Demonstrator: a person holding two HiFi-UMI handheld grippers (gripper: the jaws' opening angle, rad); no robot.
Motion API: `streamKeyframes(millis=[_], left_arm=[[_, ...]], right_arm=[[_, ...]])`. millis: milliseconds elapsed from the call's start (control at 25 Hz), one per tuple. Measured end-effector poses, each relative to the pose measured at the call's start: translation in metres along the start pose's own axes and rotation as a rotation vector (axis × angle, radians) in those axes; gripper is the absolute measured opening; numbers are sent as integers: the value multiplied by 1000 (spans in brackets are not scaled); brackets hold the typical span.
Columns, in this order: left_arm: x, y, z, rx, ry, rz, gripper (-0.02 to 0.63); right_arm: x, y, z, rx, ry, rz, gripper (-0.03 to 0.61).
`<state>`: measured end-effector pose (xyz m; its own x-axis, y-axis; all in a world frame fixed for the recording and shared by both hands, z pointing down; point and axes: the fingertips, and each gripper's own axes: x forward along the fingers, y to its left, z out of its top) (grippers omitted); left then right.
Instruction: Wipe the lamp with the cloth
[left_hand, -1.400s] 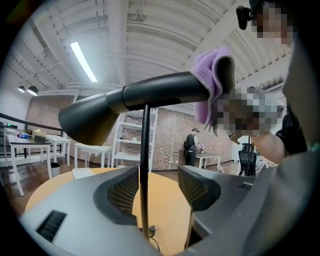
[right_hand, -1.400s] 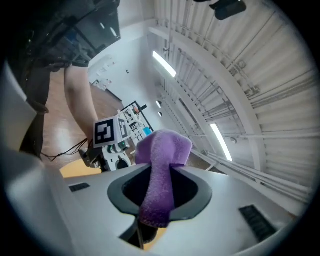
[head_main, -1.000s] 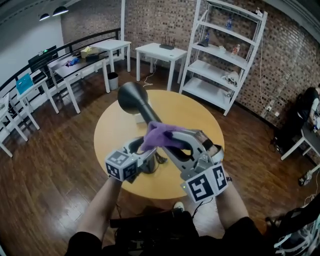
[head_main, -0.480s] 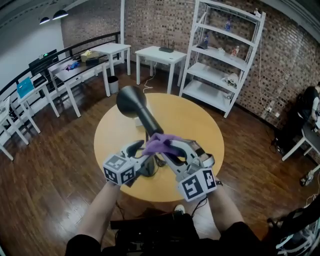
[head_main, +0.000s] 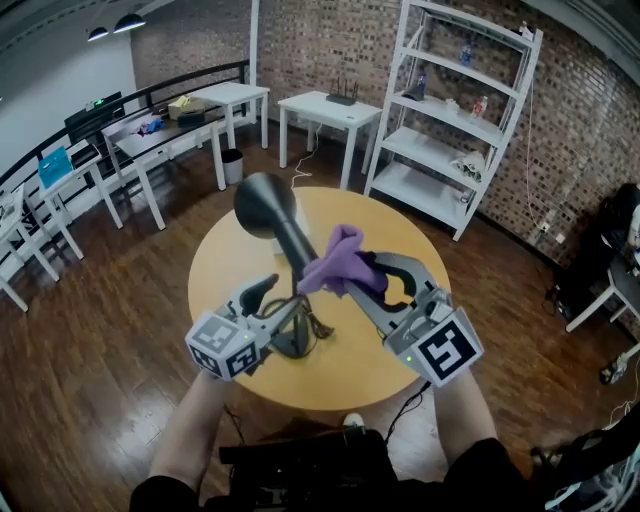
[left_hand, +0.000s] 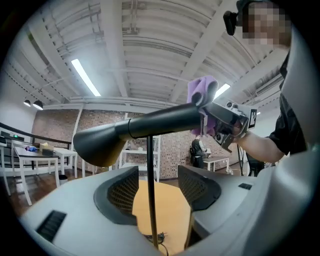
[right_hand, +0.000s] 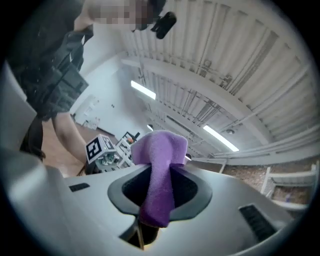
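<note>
Right gripper view: right gripper (right_hand: 159, 187) pinches cloth (right_hand: 161, 160), bunched above its jaws. Left gripper (left_hand: 156, 186) stands spread, lamp (left_hand: 150, 122) stem between its jaws, untouched; cloth beside lamp neck.

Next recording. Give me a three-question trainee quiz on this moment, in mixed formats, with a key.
1. True or false: the right gripper is clamped on the purple cloth.
2. What stands between the left gripper's open jaws? A) the lamp's thin stem B) the cloth C) a cup
3. Fill in: the lamp stands on a round ___ table.

Key: 1 true; 2 A; 3 yellow.
</note>
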<state>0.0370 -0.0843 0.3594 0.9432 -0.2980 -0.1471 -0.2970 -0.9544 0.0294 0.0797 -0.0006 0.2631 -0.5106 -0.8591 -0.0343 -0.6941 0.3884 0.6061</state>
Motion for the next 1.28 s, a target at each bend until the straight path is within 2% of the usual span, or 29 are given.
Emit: streamKeyframes(millis=[200, 280, 440, 600, 800, 1000, 1160, 1280], left_arm=[[-13, -2, 40, -73, -124, 11, 242], [-18, -2, 47, -94, -143, 10, 227], [-24, -4, 32, -115, -120, 45, 227], [-18, -3, 11, -129, -63, 105, 227], [1, -6, 2, -153, -43, 148, 227], [15, -10, -6, -127, -22, 158, 225], [25, -7, -3, -110, -34, 162, 217], [27, -7, -1, -100, -31, 179, 187]], right_arm=[[18, 3, -8, 255, -179, 192, 95], [22, 1, -10, 378, -260, 278, 96], [24, -8, -24, 609, -383, 430, 97], [44, -14, -43, 710, -402, 481, 96], [75, -29, -56, 774, -403, 460, 97], [106, -41, -70, 803, -369, 430, 97], [131, -53, -88, 803, -332, 387, 95], [146, -60, -99, 778, -309, 373, 95]])
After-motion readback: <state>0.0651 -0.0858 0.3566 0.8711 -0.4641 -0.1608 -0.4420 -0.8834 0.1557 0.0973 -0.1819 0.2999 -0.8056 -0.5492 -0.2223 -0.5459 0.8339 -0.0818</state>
